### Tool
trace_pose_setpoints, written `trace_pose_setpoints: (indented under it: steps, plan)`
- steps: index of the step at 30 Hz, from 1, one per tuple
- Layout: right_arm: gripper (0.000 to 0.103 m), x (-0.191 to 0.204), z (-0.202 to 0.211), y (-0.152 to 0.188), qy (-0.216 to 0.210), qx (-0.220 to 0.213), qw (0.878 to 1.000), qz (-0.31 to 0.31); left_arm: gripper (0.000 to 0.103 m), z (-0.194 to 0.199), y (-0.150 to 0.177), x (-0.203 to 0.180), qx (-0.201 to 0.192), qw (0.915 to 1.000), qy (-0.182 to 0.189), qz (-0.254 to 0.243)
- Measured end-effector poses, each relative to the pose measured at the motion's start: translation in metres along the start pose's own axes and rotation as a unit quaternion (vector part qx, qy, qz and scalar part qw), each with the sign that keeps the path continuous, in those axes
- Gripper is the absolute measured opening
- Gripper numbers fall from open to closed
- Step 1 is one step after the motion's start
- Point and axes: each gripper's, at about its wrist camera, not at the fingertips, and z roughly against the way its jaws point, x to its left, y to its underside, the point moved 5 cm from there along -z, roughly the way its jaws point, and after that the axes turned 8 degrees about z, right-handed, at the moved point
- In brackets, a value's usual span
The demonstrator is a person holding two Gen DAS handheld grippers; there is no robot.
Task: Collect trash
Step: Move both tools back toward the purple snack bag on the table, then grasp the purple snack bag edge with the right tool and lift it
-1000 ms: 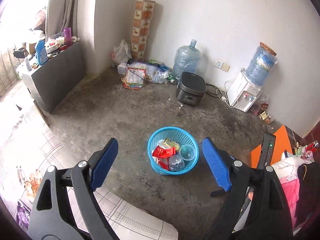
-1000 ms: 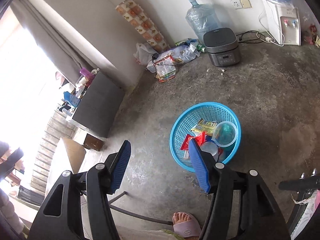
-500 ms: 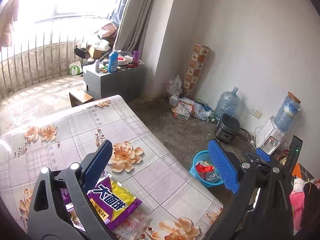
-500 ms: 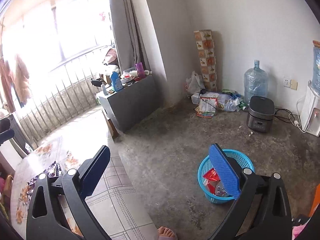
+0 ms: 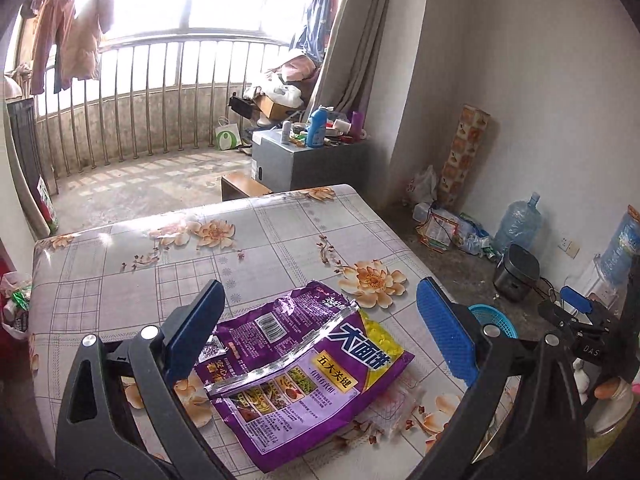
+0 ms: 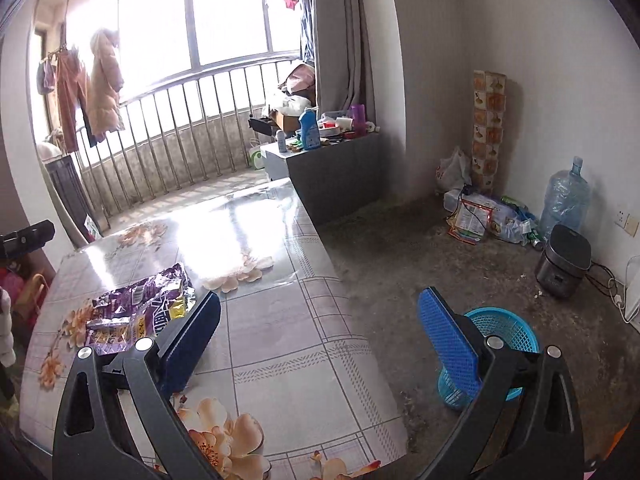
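A torn purple and yellow snack bag [image 5: 304, 372] lies flat on the flowered table [image 5: 256, 240]. My left gripper [image 5: 320, 320] is open and empty, hovering just above the bag, with its blue pads either side of it. The bag also shows in the right wrist view [image 6: 140, 312] at the table's left. My right gripper [image 6: 320, 328] is open and empty over the table's [image 6: 280, 360] right part. The blue mesh trash basket [image 6: 504, 336] stands on the floor just right of the table; in the left wrist view [image 5: 496, 320] only its rim shows.
A clear plastic wrapper [image 5: 396, 408] lies partly under the bag's right edge. On the concrete floor by the wall are a grey rice cooker [image 6: 564, 268], a water jug [image 6: 564, 200] and a pile of bags [image 6: 480, 212]. A grey cabinet [image 6: 332, 168] stands beyond the table.
Both grippers swung away from the basket on the floor, up and left, to the table. The left gripper now sits over the purple bag. Both stayed open.
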Motion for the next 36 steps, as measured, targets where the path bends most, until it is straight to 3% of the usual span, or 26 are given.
trace_pose_setpoints:
  steps: [8,14,19,21,27,36]
  plan:
    - [0.096,0.008,-0.013,0.020,-0.061,0.045,0.996,-0.036,0.092,0.004,0.021,0.039,0.012,0.9993,-0.024,0.027]
    - [0.080,0.031,-0.031,0.027,-0.129,0.080,0.987,-0.059,0.092,-0.009,0.041,0.063,0.039,0.9974,-0.052,0.030]
    - [0.067,0.054,-0.044,0.024,-0.165,0.102,0.979,-0.060,0.078,-0.015,0.058,0.084,0.070,0.9943,-0.062,0.052]
    - [0.057,0.068,-0.050,0.022,-0.181,0.112,0.976,-0.049,0.069,-0.019,0.068,0.093,0.089,0.9917,-0.059,0.072]
    - [0.037,0.112,-0.075,0.018,-0.225,0.133,0.965,-0.009,0.050,-0.027,0.097,0.110,0.137,0.9800,-0.022,0.143]
    - [0.018,0.151,-0.116,0.020,-0.263,0.165,0.950,0.026,0.038,-0.053,0.121,0.121,0.190,0.9502,0.041,0.244]
